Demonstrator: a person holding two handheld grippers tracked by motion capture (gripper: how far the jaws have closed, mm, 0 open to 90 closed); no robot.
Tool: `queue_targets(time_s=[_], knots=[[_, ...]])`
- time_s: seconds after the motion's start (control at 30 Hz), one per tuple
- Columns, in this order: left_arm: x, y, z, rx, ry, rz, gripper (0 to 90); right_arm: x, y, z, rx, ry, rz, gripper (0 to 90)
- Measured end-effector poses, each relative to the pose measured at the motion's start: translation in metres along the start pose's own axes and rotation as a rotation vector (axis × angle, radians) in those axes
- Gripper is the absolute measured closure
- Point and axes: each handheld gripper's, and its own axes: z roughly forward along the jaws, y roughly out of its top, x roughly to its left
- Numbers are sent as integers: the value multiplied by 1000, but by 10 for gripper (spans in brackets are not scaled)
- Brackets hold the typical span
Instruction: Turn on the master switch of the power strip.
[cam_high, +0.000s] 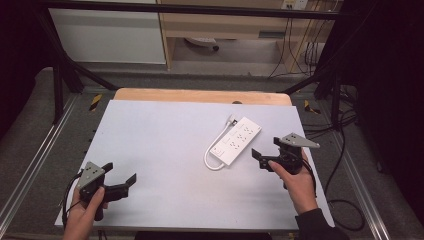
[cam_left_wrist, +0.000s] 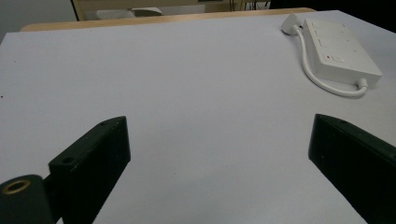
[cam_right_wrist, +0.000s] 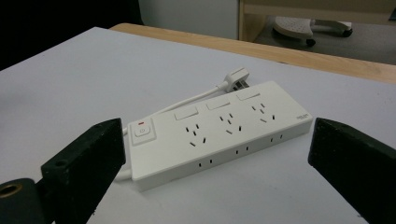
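Observation:
A white power strip (cam_high: 236, 140) lies flat on the pale table (cam_high: 160, 150), right of centre. Its white cable (cam_high: 212, 150) loops along its left side to a plug (cam_high: 232, 119) at the far end. The strip (cam_right_wrist: 219, 130) has a switch (cam_right_wrist: 141, 130) at its near end and several sockets. My right gripper (cam_high: 267, 149) is open just right of the strip, jaws wide with nothing between them. At the table's near left my left gripper (cam_high: 120, 172) is open too, far from the strip (cam_left_wrist: 341, 51).
A wooden edge (cam_high: 200, 95) runs along the table's far side. Black frame legs (cam_high: 60, 85) stand at the far corners. Cables (cam_high: 345, 165) trail on the floor to the right. A wooden cabinet (cam_high: 220, 30) stands behind.

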Motion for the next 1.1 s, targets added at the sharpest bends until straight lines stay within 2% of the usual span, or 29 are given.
queue_targets(time_s=[0.3, 0.5, 0.87, 1.1], knots=[[0, 0, 0, -1, -1, -1, 55, 8, 9, 11, -7, 23, -4, 77], [0, 0, 0, -1, -2, 0, 55, 12, 13, 17, -5, 21, -9, 80], [0, 0, -1, -2, 1, 1, 55, 12, 17, 25, 13, 10, -26, 30], [0, 0, -1, 2, -2, -2, 55, 14, 18, 31, 16, 14, -40, 38]])
